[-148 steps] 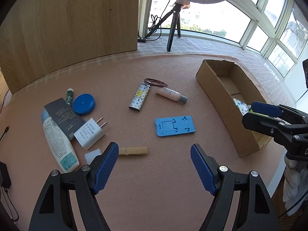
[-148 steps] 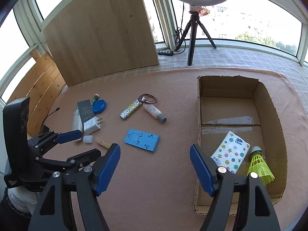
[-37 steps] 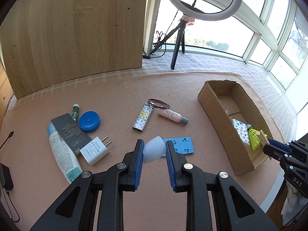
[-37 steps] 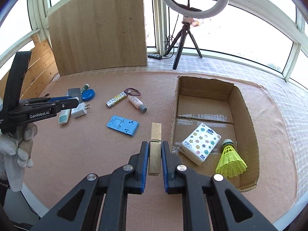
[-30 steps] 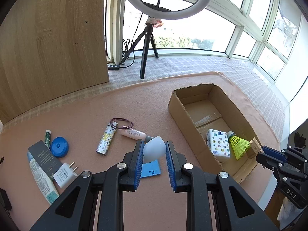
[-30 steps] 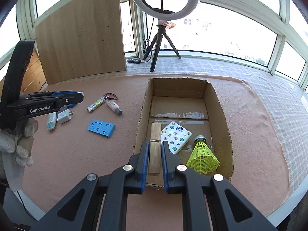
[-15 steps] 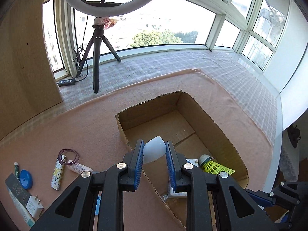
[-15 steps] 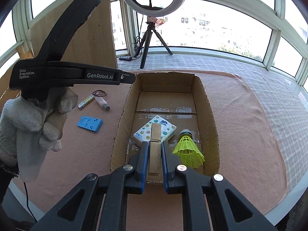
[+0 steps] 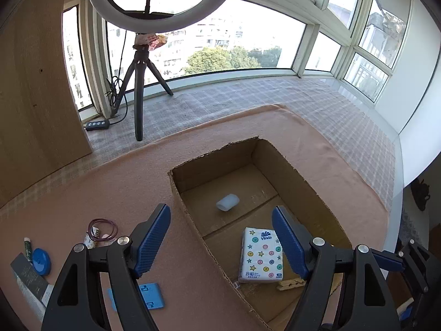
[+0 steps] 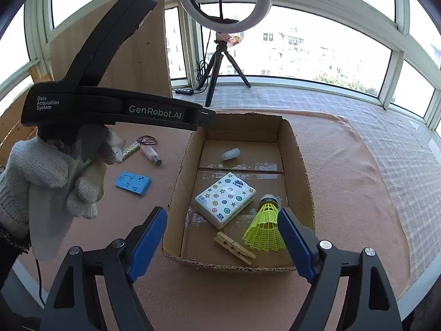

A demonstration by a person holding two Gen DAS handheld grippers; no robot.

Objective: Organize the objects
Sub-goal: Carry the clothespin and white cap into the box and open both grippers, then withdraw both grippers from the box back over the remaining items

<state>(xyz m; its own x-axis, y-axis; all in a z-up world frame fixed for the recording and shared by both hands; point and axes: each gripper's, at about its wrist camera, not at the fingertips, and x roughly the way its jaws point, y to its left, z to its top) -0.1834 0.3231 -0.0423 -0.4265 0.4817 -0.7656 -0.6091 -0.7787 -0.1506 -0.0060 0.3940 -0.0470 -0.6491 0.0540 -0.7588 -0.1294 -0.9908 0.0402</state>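
Sorting partly done. On the desk [image 10: 344, 193], left of the box: a blue stand [image 10: 133, 183], a small bottle [image 10: 151, 155], a patterned tube [image 10: 131, 147] and a hair band [image 10: 147, 140] await collection; the left wrist view shows more items at its far left edge. Inside the cardboard box [image 10: 299, 165] lie a white cap [image 10: 231, 154], a tissue pack [image 10: 225, 199], a clothespin [image 10: 234, 247] and a yellow shuttlecock [image 10: 265, 227]. The left tool [image 9: 221, 241] and the right tool [image 10: 222, 244] hover over the box, both spread wide, holding and touching nothing.
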